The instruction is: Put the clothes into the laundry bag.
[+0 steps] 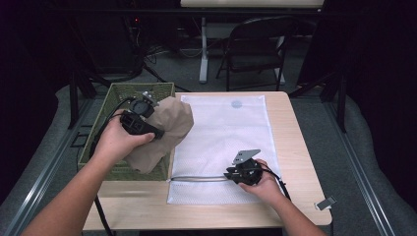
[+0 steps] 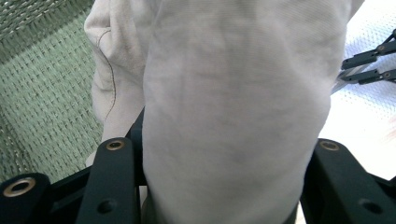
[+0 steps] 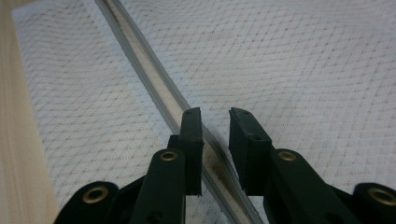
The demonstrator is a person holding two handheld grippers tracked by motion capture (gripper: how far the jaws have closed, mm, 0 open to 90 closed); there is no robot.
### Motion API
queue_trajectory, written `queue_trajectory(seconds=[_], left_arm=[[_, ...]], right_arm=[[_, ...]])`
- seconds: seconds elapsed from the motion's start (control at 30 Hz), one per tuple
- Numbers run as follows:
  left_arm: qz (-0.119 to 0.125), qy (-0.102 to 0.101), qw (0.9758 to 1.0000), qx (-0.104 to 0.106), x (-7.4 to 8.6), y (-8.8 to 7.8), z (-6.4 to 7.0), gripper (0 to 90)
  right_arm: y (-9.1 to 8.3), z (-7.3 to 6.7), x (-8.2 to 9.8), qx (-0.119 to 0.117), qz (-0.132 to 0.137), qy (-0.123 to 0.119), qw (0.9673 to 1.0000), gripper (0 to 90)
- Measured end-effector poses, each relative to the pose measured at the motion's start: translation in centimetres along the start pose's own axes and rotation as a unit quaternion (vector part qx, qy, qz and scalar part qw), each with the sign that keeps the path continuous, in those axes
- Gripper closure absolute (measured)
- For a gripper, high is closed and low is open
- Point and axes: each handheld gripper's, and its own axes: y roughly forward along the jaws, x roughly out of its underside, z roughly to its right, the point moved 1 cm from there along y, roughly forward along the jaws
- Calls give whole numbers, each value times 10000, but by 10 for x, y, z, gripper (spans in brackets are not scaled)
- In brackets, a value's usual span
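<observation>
in the high view, the left gripper (image 1: 145,114) holds a soft bunched tan cloth (image 1: 164,132) up over the right edge of the green woven basket (image 1: 118,93). its jaws are squeezed on the cloth. the cloth hangs at about 9 o'clock from the flat white mesh bag (image 1: 223,132), which lies on the light wooden table (image 1: 290,118). the right gripper (image 1: 235,175) is down at the grey zipper (image 1: 196,178) near the bag's 6 o'clock edge. i think the job is to put the cloth in the bag. the cloth is lifted out, but the bag looks flat and still has to be opened, and the cloth is not in it yet. there is bare table at 3 o'clock of the bag, and a thin strip at 6 o'clock. the basket wall sits close at 9 o'clock, so the cloth has to go up and over it.

in the left gripper view, the tan cloth (image 2: 233,116) is fat between the two black jaws, and they pinch it. the basket (image 2: 42,93) is at 9 o'clock and the mesh bag (image 2: 369,112) at 3 o'clock.

in the right gripper view, the right gripper (image 3: 215,119) has its jaws a little apart, one on each side of the zipper (image 3: 154,84). they hold nothing yet. the zipper runs from 11 o'clock down to 6 o'clock. the table edge (image 3: 14,140) is at 9 o'clock, close by.
</observation>
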Motion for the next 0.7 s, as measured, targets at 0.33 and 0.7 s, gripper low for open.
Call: queue_trajectory(seconds=[0.33, 0.7], left_arm=[[-23, 37, 10000, -12, -2, 2, 1, 486], [-25, 61, 10000, 14, -2, -1, 4, 486]], right_arm=[[10, 0, 5, 75, -141, 10, 9999, 701], [14, 5, 8, 64, -115, 5, 9999, 771]])
